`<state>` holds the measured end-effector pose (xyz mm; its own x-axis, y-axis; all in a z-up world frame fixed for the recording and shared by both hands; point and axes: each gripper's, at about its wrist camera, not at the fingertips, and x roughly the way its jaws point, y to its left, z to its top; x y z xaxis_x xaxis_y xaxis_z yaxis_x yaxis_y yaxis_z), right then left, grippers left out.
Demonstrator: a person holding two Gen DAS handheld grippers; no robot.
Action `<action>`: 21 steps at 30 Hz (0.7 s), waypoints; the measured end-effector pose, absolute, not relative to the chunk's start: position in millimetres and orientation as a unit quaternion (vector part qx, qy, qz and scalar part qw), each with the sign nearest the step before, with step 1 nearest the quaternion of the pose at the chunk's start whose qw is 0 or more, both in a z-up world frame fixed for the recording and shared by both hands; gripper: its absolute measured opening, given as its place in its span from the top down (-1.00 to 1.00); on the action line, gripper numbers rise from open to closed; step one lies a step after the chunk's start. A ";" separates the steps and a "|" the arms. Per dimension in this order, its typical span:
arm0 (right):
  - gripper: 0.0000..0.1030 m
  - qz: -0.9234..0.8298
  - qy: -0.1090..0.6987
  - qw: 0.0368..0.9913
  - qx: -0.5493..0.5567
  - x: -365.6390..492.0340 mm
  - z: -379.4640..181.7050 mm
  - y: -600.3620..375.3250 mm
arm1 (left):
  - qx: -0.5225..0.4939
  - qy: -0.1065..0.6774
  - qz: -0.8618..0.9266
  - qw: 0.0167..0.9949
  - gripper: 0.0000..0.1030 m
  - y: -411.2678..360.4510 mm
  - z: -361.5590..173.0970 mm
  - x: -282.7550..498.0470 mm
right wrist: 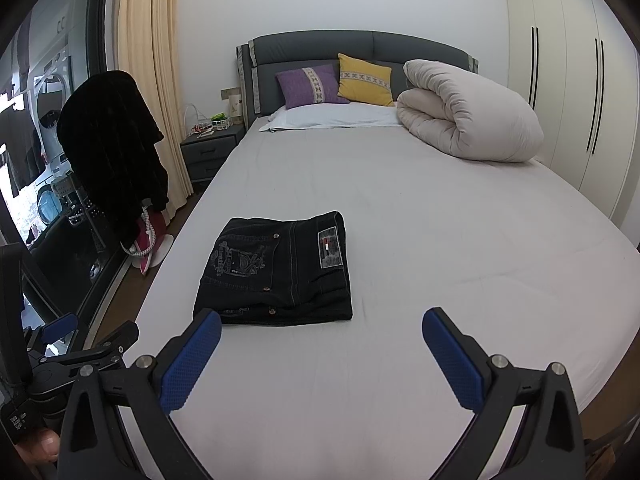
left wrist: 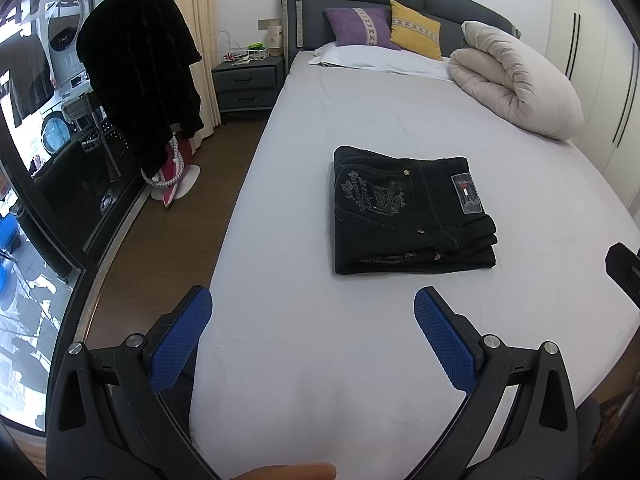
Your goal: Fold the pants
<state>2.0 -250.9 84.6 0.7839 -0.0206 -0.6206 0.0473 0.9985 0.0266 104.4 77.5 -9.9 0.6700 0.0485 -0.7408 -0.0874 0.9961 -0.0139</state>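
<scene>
While both grippers gape empty, only the right gripper's (right wrist: pixel 322 322) view shows the left gripper (left wrist: pixel 313 302); pants (left wrist: pixel 412 212) folded.

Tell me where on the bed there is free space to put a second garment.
Bare sheet lies right of the folded pants, up to the rolled duvet, and between pants and pillows. The head end is crowded. Both tools, left and right, are open.

Grey bed (right wrist: pixel 400 200) against white wall, wardrobe (right wrist: pixel 568 92) right, nightstand (right wrist: pixel 208 152) left
</scene>
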 end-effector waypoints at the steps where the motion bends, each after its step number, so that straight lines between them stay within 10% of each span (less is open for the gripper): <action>1: -1.00 -0.018 0.328 0.944 0.020 2.0 84.7 -251.1 | -0.024 0.404 0.037 0.914 -1.00 76.9 -10.7 105.0; 21: -1.00 -0.017 0.330 0.944 0.021 2.2 86.1 -252.1 | -0.024 0.405 0.038 0.913 -1.00 75.7 -12.0 105.0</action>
